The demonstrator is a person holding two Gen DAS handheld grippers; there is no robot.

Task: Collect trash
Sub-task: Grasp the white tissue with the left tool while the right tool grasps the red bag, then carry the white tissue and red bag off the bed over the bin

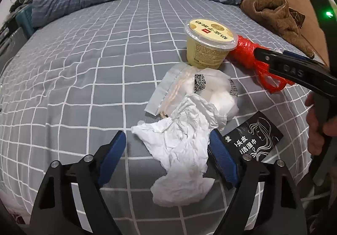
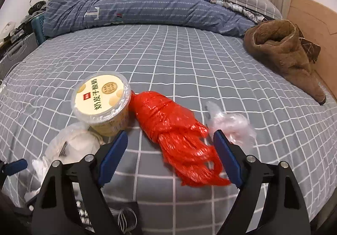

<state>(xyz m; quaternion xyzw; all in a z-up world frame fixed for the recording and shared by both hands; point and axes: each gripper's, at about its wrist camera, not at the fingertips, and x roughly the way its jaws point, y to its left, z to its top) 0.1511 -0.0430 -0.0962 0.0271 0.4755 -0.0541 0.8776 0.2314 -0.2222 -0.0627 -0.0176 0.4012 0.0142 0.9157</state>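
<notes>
We take the round clear plastic yoghurt cup (image 1: pixel 209 42) with its pale yellow lid as our landmark; it stands upright on the grey bed sheet (image 1: pixel 84 79) with a white grid. Nearest the camera from the cup, our left gripper (image 1: pixel 168 159) has its blue-padded jaws spread around a crumpled white tissue (image 1: pixel 181 150), which lies flat and creased; the right pad seems to touch its edge, the left does not. Between tissue and cup lies a clear plastic packet (image 1: pixel 202 89) with a printed code square. Right of the tissue sits a black sachet (image 1: pixel 256 140) with a white line drawing. Just right of the cup, touching it, lies a bundle of shiny red plastic string (image 2: pixel 174 127), frayed into loops at the near end. Our right gripper (image 2: pixel 170 157) is spread around those loops, not pinching. Right of the bundle lies a crumpled clear film scrap (image 2: pixel 231 123).
</notes>
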